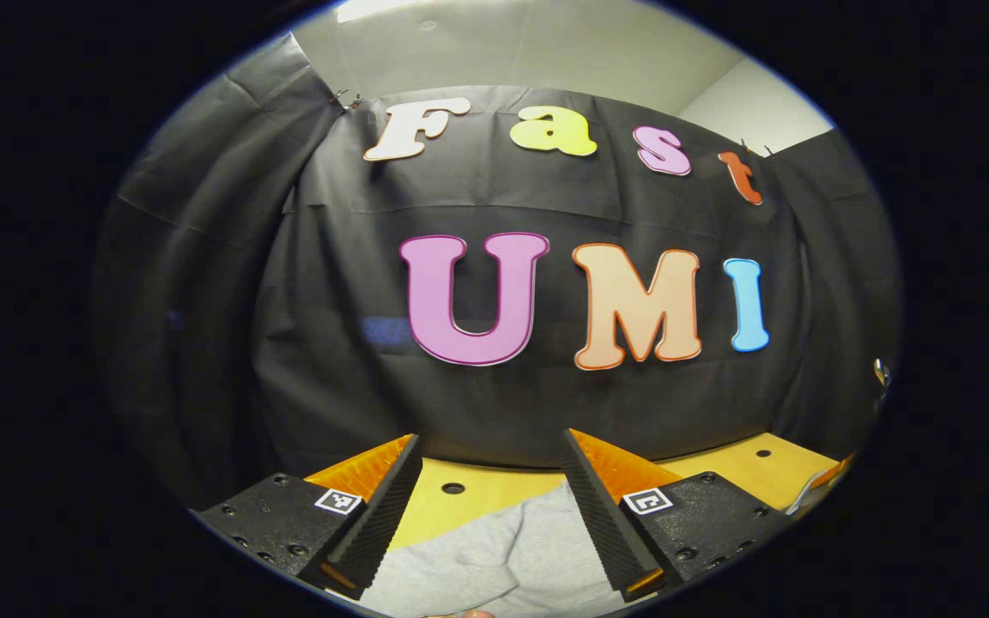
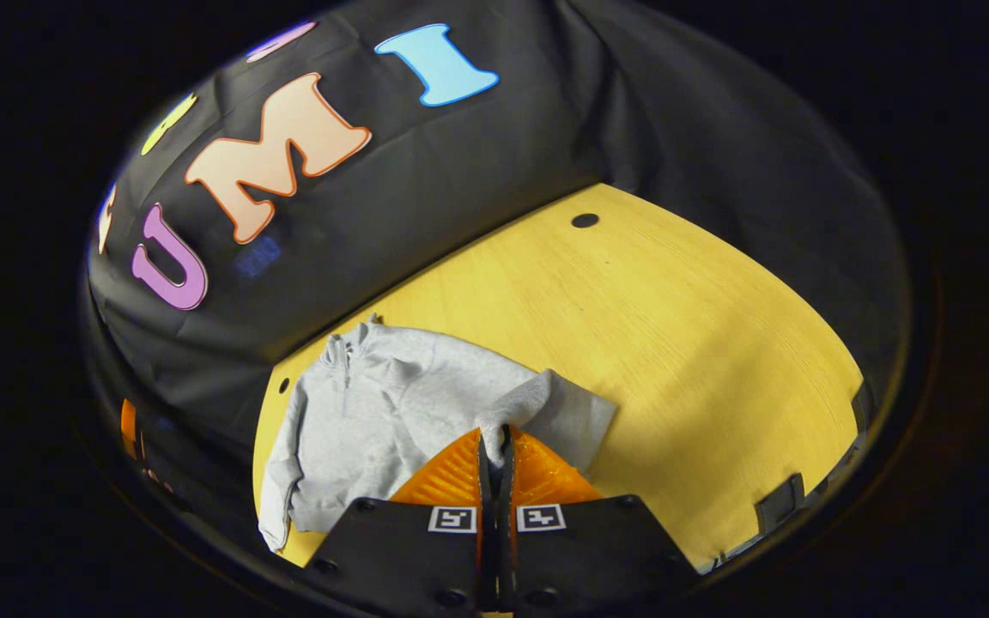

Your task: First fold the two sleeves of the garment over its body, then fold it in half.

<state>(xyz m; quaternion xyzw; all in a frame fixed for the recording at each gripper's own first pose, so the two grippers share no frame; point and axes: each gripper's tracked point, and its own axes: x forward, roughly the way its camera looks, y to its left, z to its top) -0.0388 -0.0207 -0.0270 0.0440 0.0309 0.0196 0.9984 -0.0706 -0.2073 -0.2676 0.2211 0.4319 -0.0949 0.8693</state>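
The grey garment (image 2: 374,403) lies on the yellow table (image 2: 675,326), near the black cloth wall (image 2: 477,163). The right gripper (image 2: 494,442) is closed, its two fingers pinching the garment's sleeve (image 2: 546,408) just in front of it. The left gripper (image 1: 494,506) has its fingers spread wide above the garment (image 1: 494,558), holding nothing.

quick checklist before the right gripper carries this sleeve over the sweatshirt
1. Right gripper shut on the sleeve: ok, cloth pinched between closed fingers.
2. Left gripper free: ok, open above the sweatshirt, holding nothing.
3. Other sleeve folded over the body: not ok, it lies along the side.
4. Sweatshirt flat on the table: ok, mostly; some wrinkles.
5. Table around the sweatshirt bare: ok.
6. Grip depth on the sleeve: cannot tell.
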